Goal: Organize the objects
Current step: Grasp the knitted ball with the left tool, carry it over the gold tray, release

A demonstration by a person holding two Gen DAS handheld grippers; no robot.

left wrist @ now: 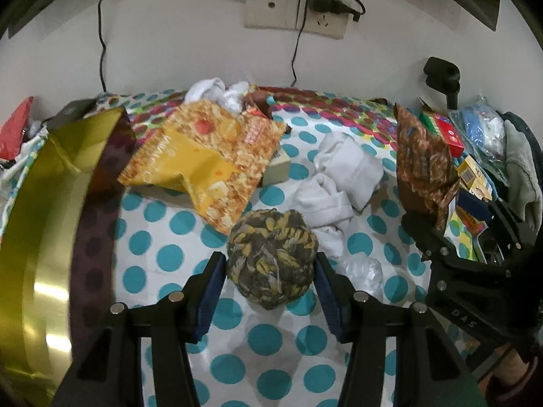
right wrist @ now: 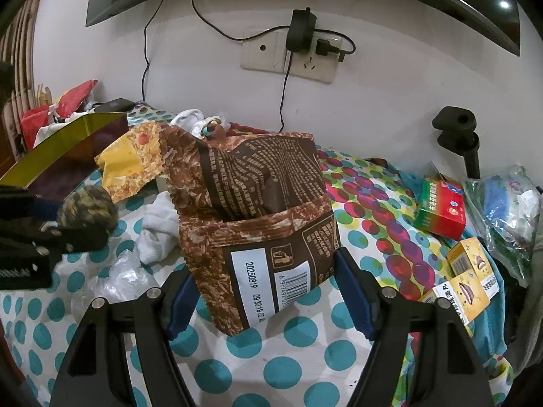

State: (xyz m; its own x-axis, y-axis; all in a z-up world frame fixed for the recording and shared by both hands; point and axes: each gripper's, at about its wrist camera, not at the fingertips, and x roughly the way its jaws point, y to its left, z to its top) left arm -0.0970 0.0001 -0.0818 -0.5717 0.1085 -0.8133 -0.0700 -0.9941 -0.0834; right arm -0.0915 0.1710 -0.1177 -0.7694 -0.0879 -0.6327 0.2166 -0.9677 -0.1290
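1. Left gripper (left wrist: 269,271) sits with its jaws spread wide either side of the camouflage ball (left wrist: 271,259), pads at its flanks; a squeeze cannot be confirmed.
2. The ball rests on the polka-dot cloth (left wrist: 264,339), just in front of the yellow snack bag (left wrist: 203,159) and beside the white socks (left wrist: 336,183).
3. Right gripper (right wrist: 264,291) has its jaws wide apart around the lower end of the brown snack bag (right wrist: 258,210), which stands tilted between them; whether the pads grip it, I cannot tell.
4. A gold box (left wrist: 40,224) sits at the left.
5. The red-green carton (right wrist: 441,208) and yellow cartons (right wrist: 465,278) lie to the right, apart from the brown bag.
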